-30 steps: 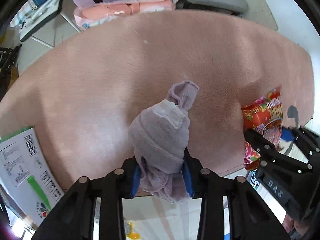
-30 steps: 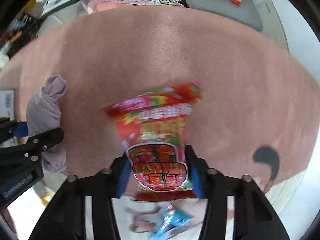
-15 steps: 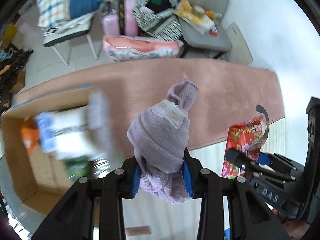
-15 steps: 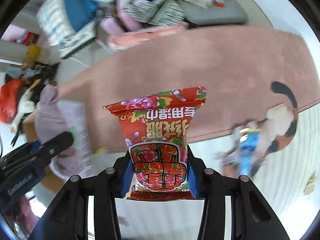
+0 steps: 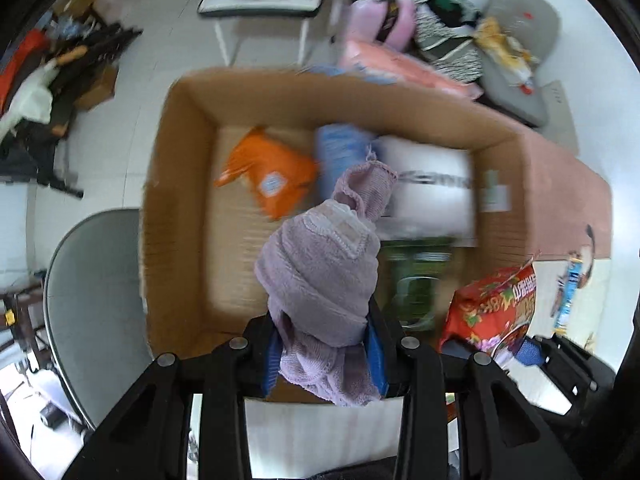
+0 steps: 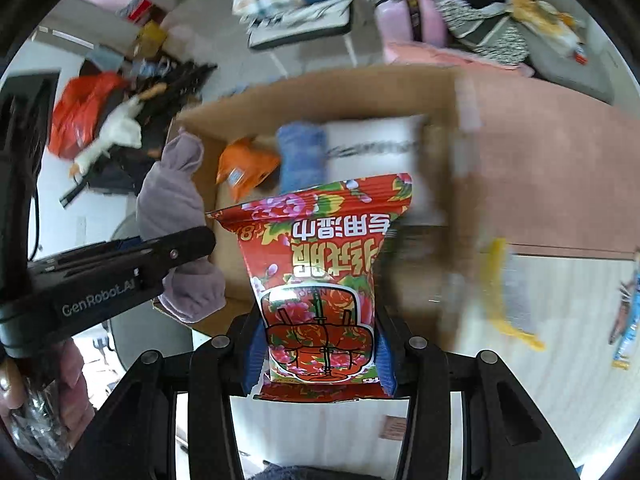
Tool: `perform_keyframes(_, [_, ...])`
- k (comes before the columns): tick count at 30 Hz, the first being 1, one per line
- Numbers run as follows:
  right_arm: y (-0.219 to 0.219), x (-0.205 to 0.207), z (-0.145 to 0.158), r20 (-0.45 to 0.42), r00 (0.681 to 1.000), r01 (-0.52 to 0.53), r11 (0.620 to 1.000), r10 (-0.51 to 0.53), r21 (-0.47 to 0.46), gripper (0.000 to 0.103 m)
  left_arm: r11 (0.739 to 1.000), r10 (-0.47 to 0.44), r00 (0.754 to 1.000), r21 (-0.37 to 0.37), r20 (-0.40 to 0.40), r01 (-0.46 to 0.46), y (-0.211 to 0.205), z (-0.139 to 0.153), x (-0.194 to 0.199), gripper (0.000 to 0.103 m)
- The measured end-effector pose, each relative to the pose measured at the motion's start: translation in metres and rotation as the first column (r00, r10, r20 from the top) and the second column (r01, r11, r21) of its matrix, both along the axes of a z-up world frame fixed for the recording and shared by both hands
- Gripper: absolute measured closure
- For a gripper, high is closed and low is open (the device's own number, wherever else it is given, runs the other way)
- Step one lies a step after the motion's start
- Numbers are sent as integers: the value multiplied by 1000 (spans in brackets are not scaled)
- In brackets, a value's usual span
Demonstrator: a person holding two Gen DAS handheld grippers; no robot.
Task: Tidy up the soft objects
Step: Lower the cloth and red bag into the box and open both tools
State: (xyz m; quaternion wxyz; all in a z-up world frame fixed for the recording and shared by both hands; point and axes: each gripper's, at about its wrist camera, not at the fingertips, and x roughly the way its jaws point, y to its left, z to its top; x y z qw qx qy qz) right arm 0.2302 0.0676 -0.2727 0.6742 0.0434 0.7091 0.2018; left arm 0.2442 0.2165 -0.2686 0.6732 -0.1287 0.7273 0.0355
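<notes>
My left gripper (image 5: 326,344) is shut on a bundled lilac knit cloth (image 5: 320,264) and holds it above the near edge of an open cardboard box (image 5: 176,184). My right gripper (image 6: 320,350) is shut on a red flowered packet (image 6: 320,264), held above the box's near right side. The packet also shows in the left wrist view (image 5: 496,312), and the cloth in the right wrist view (image 6: 176,200). Inside the box lie an orange packet (image 5: 268,172), a blue packet (image 5: 340,152) and a white package (image 5: 432,192).
The box sits at the left end of a pink tablecloth (image 5: 560,184). A grey round chair seat (image 5: 92,280) stands left of the box. Bags and cushions (image 5: 440,40) are piled on chairs behind. A blue wrapper (image 5: 568,296) lies on the floor mat at right.
Both grippers have swung left from over the pink tablecloth to above the cardboard box, each still holding its item. The box interior has come fully into view.
</notes>
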Motion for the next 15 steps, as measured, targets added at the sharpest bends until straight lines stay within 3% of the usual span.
perform_keyframes(6, [53, -7, -43, -39, 999, -9, 998, 7, -62, 56, 998, 9, 996, -64, -94, -15, 24, -43, 0, 71])
perform_keyframes(15, [67, 8, -95, -78, 997, -8, 993, -2, -120, 56, 991, -54, 983, -132, -174, 31, 15, -81, 1, 68])
